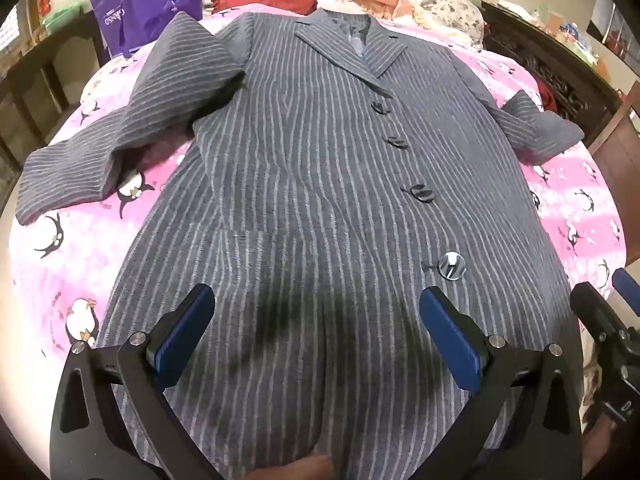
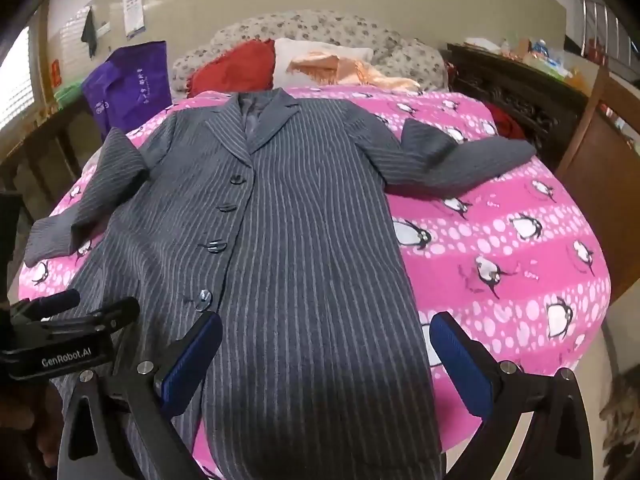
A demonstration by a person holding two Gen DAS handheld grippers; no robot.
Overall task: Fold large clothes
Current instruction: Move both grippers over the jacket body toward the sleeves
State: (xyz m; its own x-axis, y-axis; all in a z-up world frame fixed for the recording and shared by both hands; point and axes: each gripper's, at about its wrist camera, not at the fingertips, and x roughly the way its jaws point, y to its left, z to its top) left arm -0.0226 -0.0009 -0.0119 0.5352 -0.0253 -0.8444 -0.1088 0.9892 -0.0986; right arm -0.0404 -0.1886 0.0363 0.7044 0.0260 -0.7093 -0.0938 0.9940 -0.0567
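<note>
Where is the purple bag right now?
The purple bag stands at the bed's far left corner in both views, beside the red cushion and just beyond the coat's left sleeve.

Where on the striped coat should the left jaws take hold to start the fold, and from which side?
Probably the cuff of the sleeve lying out to the coat's left on the penguin blanket. It is bent and slightly lifted off the blanket, with a free edge. Come from the outer left side and pinch the cuff edge, then carry it across the buttoned front.
</note>
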